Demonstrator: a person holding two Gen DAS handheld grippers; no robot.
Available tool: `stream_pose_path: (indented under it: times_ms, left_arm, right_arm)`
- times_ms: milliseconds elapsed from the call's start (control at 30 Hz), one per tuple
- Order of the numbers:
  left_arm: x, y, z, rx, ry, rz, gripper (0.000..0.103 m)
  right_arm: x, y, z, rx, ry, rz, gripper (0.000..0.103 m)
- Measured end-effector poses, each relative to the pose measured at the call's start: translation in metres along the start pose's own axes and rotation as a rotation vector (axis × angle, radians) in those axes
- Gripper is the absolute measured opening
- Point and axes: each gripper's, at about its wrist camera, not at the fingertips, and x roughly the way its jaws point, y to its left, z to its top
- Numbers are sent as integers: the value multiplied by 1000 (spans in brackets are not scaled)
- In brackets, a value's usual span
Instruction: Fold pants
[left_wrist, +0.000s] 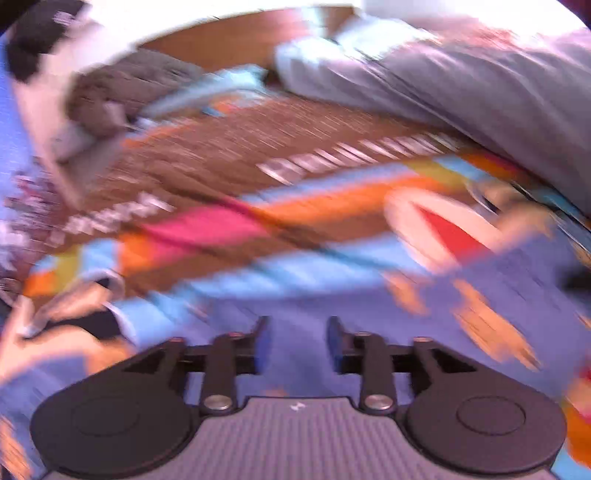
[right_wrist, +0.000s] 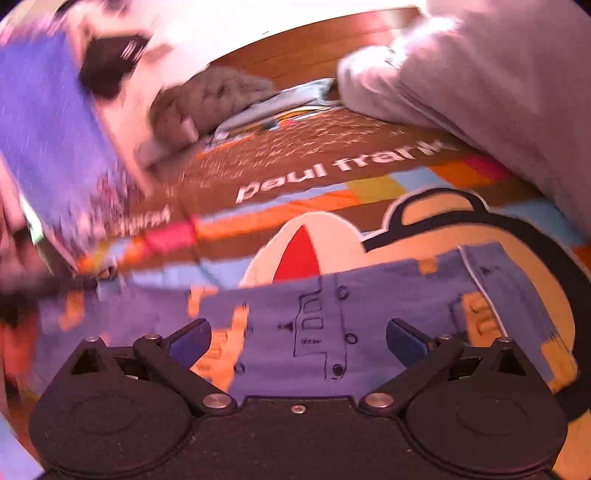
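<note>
Blue pants (right_wrist: 369, 317) on cartoon-print blanket (right_wrist: 369, 218), grey cushion (right_wrist: 210, 99) and pale bedding (right_wrist: 498, 92) beyond, left claw (left_wrist: 297, 343) narrow and empty, right claw (right_wrist: 298, 341) wide.

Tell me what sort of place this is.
Probably a bedroom at home: blue pants lie on a cartoon-print blanket, with a grey pillow behind and wooden flooring beyond.

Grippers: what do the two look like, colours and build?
The left gripper and right gripper match: black linkage arms with silver pivot screws, round black discs at the base, blue pads on the fingers. The left body plate looks ribbed grey, the right one black.
</note>
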Motion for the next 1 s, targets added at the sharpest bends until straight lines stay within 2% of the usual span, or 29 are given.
stream_pose_path:
  times_ms: [67,100,133,200,267,367,433,500,600,700,800,900,1000]
  left_arm:
    - [4,-22,-16,60,46,-4,43]
    - [5,-32,-23,97,45,38,46]
    - [5,-39,-28,123,25,72,48]
    - [6,-42,-29,138,27,110,60]
    - [9,-39,-20,126,69,145,72]
    - [10,-43,4,160,98,229,70]
    - [8,-53,20,196,57,243,68]
    - [9,-70,38,203,7,191,68]
    - [20,-102,72,154,-32,57,70]
    - [37,-137,102,115,-39,-64,72]
    - [53,-178,118,190,-8,-165,79]
    - [68,-217,120,324,20,-189,85]
    - [93,-240,123,394,88,-125,85]
  right_arm:
    - [5,-18,4,90,77,2,101]
    - [7,-27,5,127,112,-12,99]
    - [7,-38,6,155,112,-12,97]
    - [1,-54,11,201,88,-16,96]
    - [-11,-70,17,219,25,-94,95]
    - [-27,-90,22,241,-32,-143,96]
    - [-43,-95,23,231,-59,-150,97]
    - [-60,-96,18,200,-95,-165,98]
    - [-76,-101,6,197,-103,-232,98]
    - [-83,-119,-5,315,-58,-148,96]
    - [-84,-132,-11,414,-31,-57,96]
    - [-76,-145,-11,497,2,-1,97]
    - [-74,-145,-8,498,0,18,93]
